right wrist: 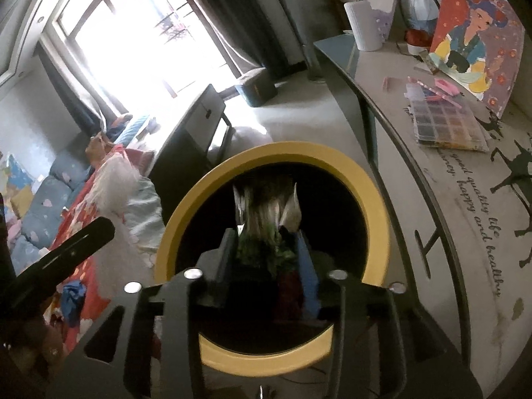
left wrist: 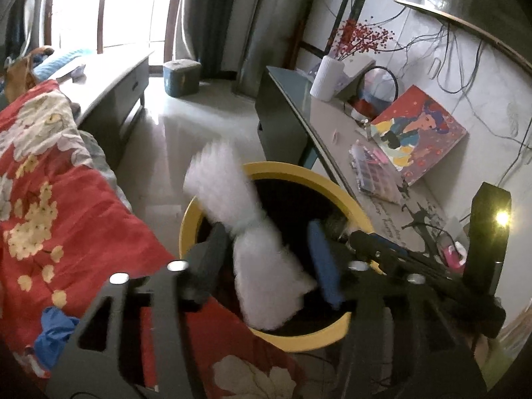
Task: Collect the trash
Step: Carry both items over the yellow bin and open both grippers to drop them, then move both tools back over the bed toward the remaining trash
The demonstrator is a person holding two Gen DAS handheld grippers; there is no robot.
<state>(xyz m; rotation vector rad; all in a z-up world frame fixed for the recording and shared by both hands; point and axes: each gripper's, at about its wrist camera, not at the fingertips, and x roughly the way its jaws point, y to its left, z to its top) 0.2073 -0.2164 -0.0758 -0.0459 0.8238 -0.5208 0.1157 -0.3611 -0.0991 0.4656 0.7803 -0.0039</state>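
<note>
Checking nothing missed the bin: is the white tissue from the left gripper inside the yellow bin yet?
Not yet. The white tissue is blurred between the left gripper's parted fingers, over the yellow bin's dark opening.

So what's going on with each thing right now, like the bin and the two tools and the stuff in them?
Yellow bin: upright, no lid, dark inside.
Left tool: over the bin, fingers apart.
White tissue: blurred, between the left tool's fingers, not squeezed.
Right tool: over the bin's mouth, fingers apart.
Wrapper scrap: blurred, at the right tool's fingertips; held or falling, can't tell.
Bead box: flat on the desk.
</note>
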